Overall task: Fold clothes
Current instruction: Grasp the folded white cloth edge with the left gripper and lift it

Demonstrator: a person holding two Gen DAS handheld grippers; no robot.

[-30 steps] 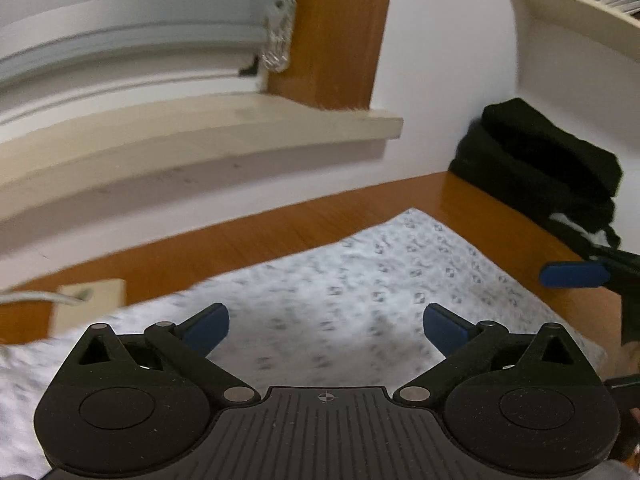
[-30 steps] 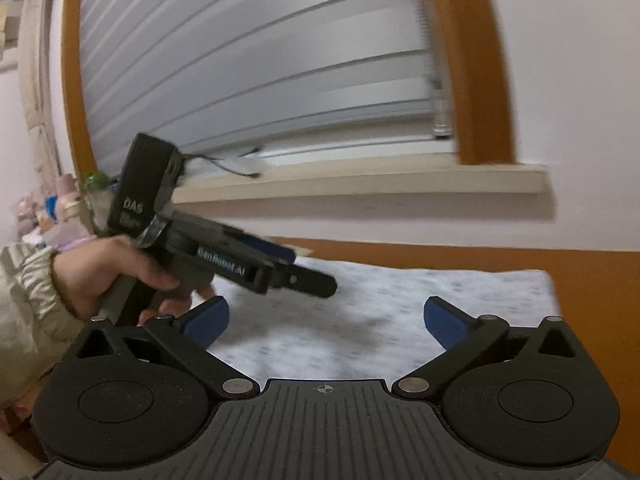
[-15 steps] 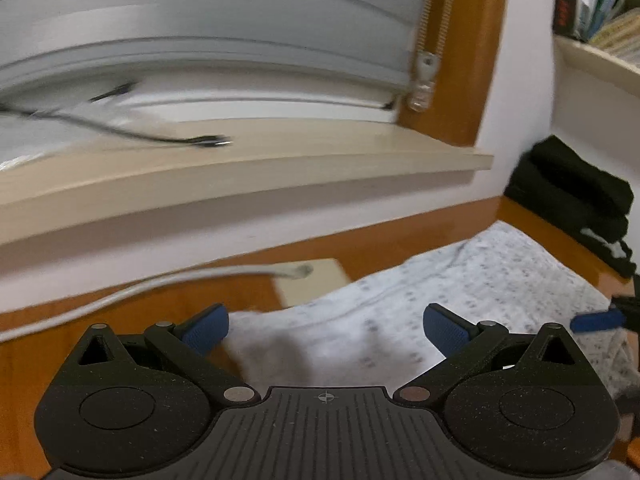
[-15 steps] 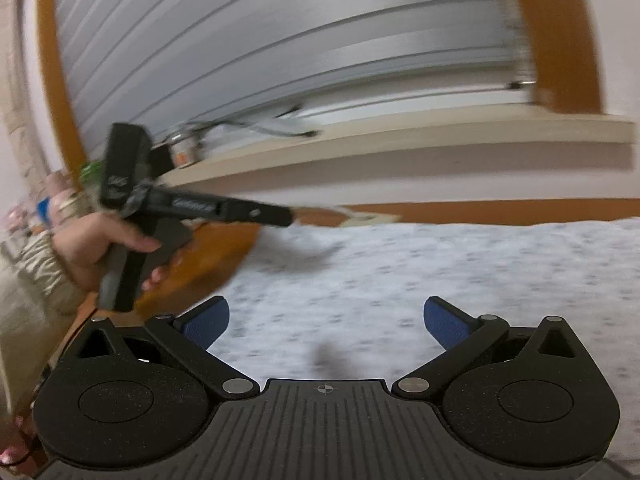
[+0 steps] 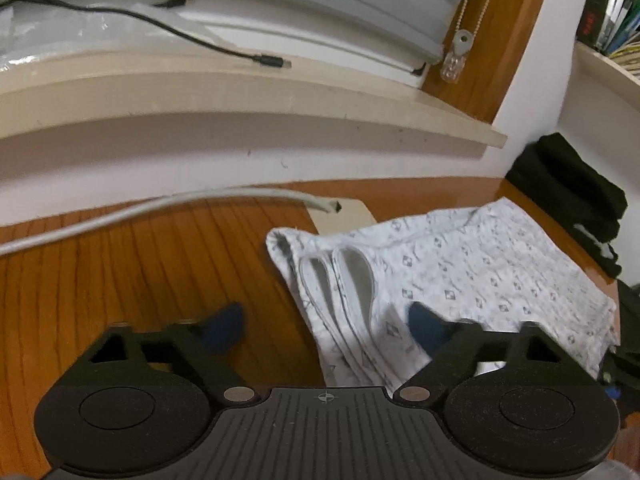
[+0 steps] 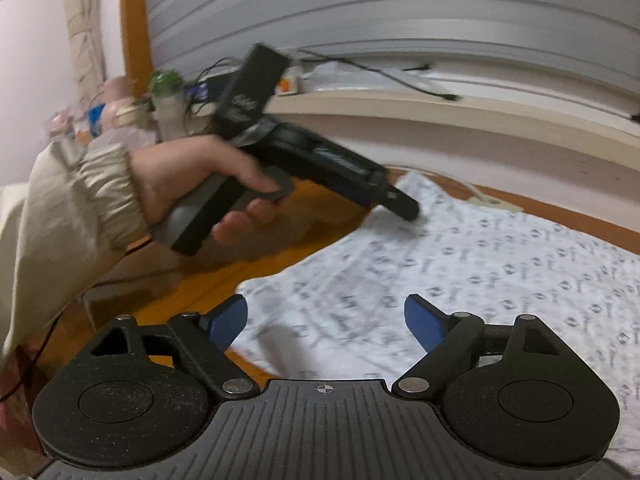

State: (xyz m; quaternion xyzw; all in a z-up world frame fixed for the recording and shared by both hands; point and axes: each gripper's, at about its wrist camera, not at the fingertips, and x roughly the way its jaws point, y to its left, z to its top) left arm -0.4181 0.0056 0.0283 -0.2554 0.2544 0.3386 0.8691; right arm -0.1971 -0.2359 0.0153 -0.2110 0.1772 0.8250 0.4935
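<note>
A white garment with a small grey print (image 5: 472,276) lies spread on the wooden table (image 5: 140,280); its sleeve or armhole openings show at its left edge (image 5: 344,276). It also fills the right wrist view (image 6: 500,272). My left gripper (image 5: 326,326) is open and empty, low over the garment's left edge, one finger over bare wood and the other over cloth. In the right wrist view the left gripper (image 6: 400,204) points at the garment's far left corner. My right gripper (image 6: 326,322) is open and empty above the garment's near edge.
A window sill (image 5: 240,92) with a black cable (image 5: 224,48) runs along the back wall. A white cable (image 5: 180,204) hangs over the table. Folded black clothes (image 5: 572,200) sit at the back right. Small bottles and clutter (image 6: 152,96) stand far left.
My left gripper has swung left and dropped to the garment's left edge. My right gripper has also turned left and lowered toward the near edge. Both stayed open.
</note>
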